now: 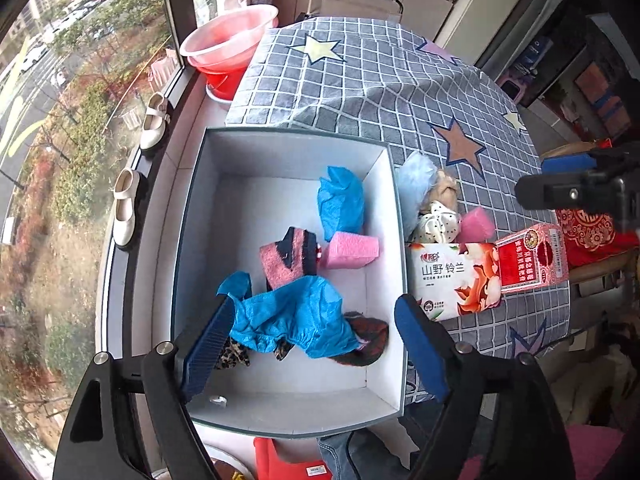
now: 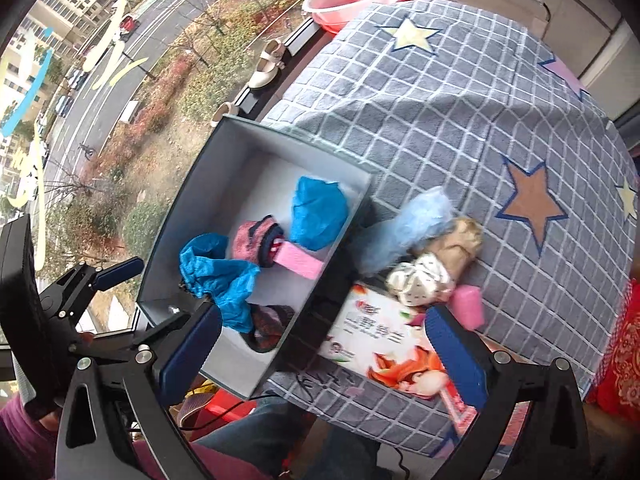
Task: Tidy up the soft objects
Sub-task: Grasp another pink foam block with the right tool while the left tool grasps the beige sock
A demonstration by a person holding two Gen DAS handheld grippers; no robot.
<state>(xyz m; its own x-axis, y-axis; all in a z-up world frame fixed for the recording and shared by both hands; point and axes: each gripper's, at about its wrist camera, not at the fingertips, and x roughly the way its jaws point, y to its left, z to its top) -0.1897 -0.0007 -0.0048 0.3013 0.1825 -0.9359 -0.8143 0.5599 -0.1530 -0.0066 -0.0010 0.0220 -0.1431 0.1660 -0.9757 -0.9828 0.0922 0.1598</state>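
An open white box sits at the table's left edge. Inside lie two blue shoe covers, a pink sponge, a pink and navy sock and dark socks. My left gripper is open above the box's near end; the near blue cover touches its left finger. My right gripper is open over the box's right wall and a tissue pack. Right of the box lie a light blue fluffy piece, a dotted scrunchie and a second pink sponge.
A grey checked cloth with stars covers the table. A tissue pack and a red carton lie right of the box. A pink basin and white shoes sit by the window.
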